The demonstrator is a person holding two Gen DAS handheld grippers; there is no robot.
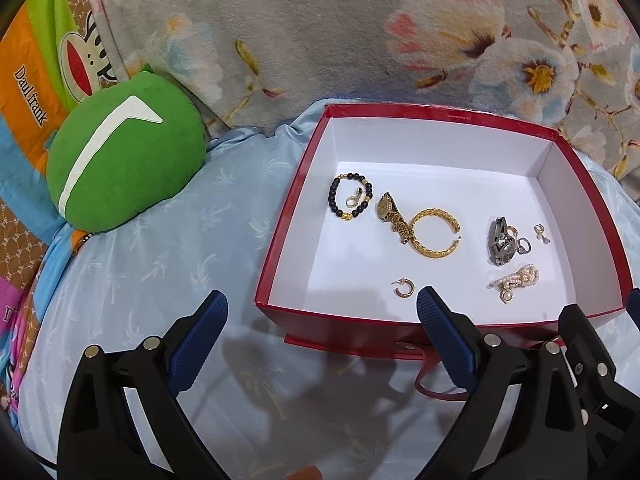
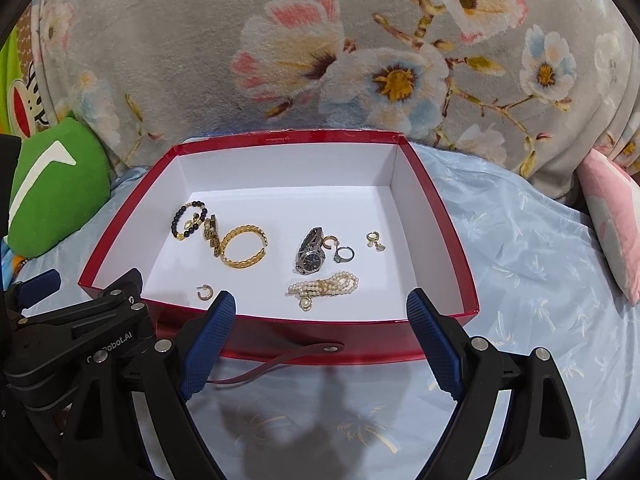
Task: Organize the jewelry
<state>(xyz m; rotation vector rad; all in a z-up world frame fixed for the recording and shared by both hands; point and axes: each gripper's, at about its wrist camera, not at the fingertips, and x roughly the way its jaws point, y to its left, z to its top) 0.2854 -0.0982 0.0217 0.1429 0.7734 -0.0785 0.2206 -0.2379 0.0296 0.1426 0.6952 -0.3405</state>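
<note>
A red box (image 1: 276,240) (image 2: 436,216) with a white inside lies on the pale blue bedspread. In it lie a black bead bracelet (image 1: 349,197) (image 2: 188,220), a gold watch (image 1: 394,218) (image 2: 211,236), a gold cuff (image 1: 435,232) (image 2: 244,246), a silver watch (image 1: 501,242) (image 2: 310,256), a ring (image 2: 344,254), a pearl bracelet (image 1: 516,278) (image 2: 326,286) and small hoop earrings (image 1: 402,288) (image 2: 205,293). My left gripper (image 1: 322,308) stands open before the box's near left corner, empty. My right gripper (image 2: 320,308) stands open over the near wall, empty.
A green plush cushion (image 1: 124,160) (image 2: 56,184) lies left of the box. A grey flowered blanket (image 1: 320,32) (image 2: 320,60) rises behind it. A pink pillow (image 2: 612,216) sits at the right. The box's red strap (image 2: 280,360) lies on the spread in front.
</note>
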